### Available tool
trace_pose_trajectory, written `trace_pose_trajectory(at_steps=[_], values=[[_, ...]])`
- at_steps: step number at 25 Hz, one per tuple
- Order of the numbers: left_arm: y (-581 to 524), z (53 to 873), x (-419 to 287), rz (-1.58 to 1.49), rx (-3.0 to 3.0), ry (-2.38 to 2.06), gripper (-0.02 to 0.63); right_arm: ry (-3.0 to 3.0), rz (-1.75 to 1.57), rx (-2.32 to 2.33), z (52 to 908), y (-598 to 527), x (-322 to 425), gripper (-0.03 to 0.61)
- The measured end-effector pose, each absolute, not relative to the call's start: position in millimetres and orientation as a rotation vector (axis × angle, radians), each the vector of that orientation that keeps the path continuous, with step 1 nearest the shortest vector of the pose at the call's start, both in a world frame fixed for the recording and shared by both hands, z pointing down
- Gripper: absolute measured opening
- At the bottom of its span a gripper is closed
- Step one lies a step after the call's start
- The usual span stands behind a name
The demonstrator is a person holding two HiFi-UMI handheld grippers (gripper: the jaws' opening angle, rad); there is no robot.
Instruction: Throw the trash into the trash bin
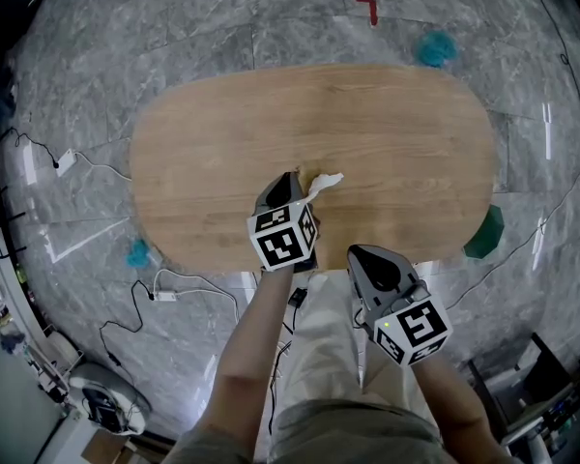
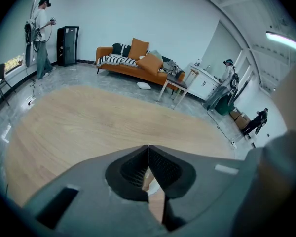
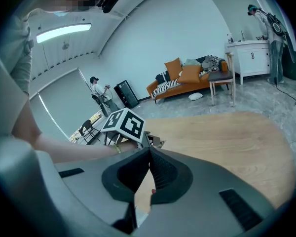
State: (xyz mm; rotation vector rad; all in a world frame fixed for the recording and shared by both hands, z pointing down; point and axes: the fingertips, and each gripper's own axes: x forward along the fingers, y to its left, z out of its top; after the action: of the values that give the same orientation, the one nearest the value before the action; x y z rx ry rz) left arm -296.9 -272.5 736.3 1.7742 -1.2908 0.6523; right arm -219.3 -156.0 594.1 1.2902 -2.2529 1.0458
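My left gripper (image 1: pixel 292 177) hangs over the near-middle of the oval wooden table (image 1: pixel 387 133), shut on a crumpled white paper scrap (image 1: pixel 322 181) that sticks out to the right of its tips. In the left gripper view the jaws (image 2: pixel 148 147) meet, and a sliver of the scrap (image 2: pixel 154 189) shows below them. My right gripper (image 1: pixel 356 251) is at the table's near edge, shut, with nothing in it; its own view (image 3: pixel 149 149) shows the jaws closed. A dark green bin (image 1: pixel 484 232) stands on the floor off the table's right end.
Cables and a power strip (image 1: pixel 164 296) lie on the grey floor at the left. Teal objects (image 1: pixel 435 48) sit on the floor beyond and left of the table. An orange sofa (image 2: pixel 133 58), a side table and several standing people are farther off.
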Motion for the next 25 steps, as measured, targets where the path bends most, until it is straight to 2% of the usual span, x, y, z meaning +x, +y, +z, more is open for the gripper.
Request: trace_pose_trajectory(at_steps=[25], values=[[-240.2, 616.4, -282.8, 0.638, 1.864, -1.255, 0.011, -2.319, 0.922, 1.375, 504.2, -143.4, -197.3, 0.008]])
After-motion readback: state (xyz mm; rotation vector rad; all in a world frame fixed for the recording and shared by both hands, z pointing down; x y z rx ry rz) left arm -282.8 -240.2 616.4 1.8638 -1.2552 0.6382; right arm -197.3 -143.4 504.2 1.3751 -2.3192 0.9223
